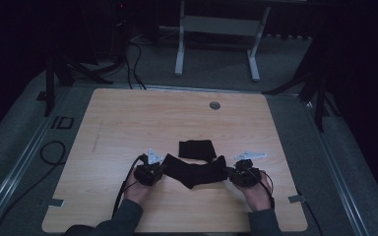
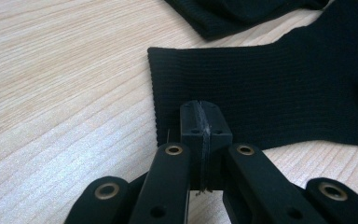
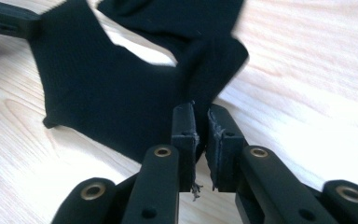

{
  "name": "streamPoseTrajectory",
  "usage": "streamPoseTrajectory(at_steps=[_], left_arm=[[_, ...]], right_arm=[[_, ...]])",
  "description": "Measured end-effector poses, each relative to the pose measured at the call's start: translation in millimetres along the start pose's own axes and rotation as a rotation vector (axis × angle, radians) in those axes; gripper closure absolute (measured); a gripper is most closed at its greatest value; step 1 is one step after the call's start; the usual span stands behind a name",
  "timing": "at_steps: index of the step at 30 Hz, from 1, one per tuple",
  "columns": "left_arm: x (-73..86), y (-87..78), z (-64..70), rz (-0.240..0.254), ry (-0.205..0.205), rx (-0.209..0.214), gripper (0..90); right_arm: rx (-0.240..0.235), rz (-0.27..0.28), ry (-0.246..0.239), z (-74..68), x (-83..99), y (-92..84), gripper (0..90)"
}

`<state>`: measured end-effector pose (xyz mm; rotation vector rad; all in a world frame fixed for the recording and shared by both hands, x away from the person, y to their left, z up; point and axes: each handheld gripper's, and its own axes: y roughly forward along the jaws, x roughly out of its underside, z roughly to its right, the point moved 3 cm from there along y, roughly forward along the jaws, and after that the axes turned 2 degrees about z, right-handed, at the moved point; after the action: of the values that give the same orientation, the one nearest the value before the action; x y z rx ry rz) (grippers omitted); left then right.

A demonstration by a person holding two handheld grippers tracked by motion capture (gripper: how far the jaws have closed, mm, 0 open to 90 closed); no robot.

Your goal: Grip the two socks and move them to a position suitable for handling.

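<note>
Black sock (image 1: pixel 197 172) stretched between both grippers — cuff pinched, toe barely between pads (image 3: pixel 185 126).

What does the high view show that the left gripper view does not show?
High view alone: both hands with the left gripper and right gripper at opposite ends of the black sock, a folded black cloth behind it, the whole table and the floor around it.

Left gripper view alone: the sock's ribbed knit up close and its cuff edge, with the left gripper's jaws pressed together on that edge.

Both: the black sock lying on the wooden table.
</note>
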<state>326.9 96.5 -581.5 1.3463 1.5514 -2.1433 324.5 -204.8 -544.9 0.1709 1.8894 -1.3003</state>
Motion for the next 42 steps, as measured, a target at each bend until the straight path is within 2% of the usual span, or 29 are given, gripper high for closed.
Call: streamPoseTrajectory(at_steps=[3,4,5,6,10,13,14,19,20,21,22,28,33,36,37,42], left_arm=[[0.0,0.0,0.1,0.000,-0.002,0.002,90.0],[0.0,0.0,0.1,0.000,-0.002,0.002,90.0],[0.0,0.0,0.1,0.000,-0.002,0.002,90.0],[0.0,0.1,0.1,0.000,-0.002,0.002,90.0],[-0.1,0.2,0.2,-0.001,0.001,0.002,90.0],[-0.3,0.5,0.6,-0.001,0.002,0.003,90.0],[-0.3,0.6,0.9,-0.003,0.005,0.003,90.0],[-0.2,0.6,1.3,-0.003,0.007,0.002,90.0],[-0.1,0.5,1.2,-0.005,0.010,0.004,90.0],[-0.1,0.5,1.2,-0.005,0.010,0.004,90.0],[0.0,0.5,1.1,-0.004,0.009,0.006,90.0],[0.4,0.4,0.7,-0.002,0.009,0.010,90.0],[0.7,0.4,0.7,0.000,0.009,0.010,90.0],[0.5,0.6,0.6,0.001,0.008,0.012,90.0],[0.4,0.8,0.8,0.004,0.005,0.012,89.9],[0.4,0.9,0.8,0.005,0.010,0.010,89.9]], right_arm=[[0.018,-0.017,0.022,4.7,2.5,-0.2,80.2],[0.063,-0.030,0.029,9.4,4.4,-0.7,79.5],[0.063,-0.030,0.029,9.4,4.4,-0.7,79.5],[0.098,-0.032,0.039,14.9,5.5,-3.0,78.2],[0.127,-0.010,0.057,22.8,5.1,-10.3,76.2],[0.129,0.007,0.059,24.0,3.9,-12.9,74.8],[0.119,0.024,0.048,22.5,1.9,-14.6,73.1],[0.106,0.042,0.007,14.9,-3.6,-14.5,70.5],[0.095,0.049,-0.017,9.6,-7.3,-13.6,69.3],[0.095,0.049,-0.017,9.6,-7.3,-13.6,69.3],[0.088,0.055,-0.048,3.4,-11.2,-12.4,68.5],[0.056,0.067,-0.086,-8.8,-21.2,-9.2,67.2],[0.017,0.072,-0.125,-21.4,-39.5,1.6,66.0],[0.011,0.067,-0.138,-26.1,-46.1,5.7,65.5],[0.002,0.065,-0.165,-31.5,-53.5,10.1,65.0],[-0.005,0.058,-0.201,-41.7,-66.1,18.4,63.9]])
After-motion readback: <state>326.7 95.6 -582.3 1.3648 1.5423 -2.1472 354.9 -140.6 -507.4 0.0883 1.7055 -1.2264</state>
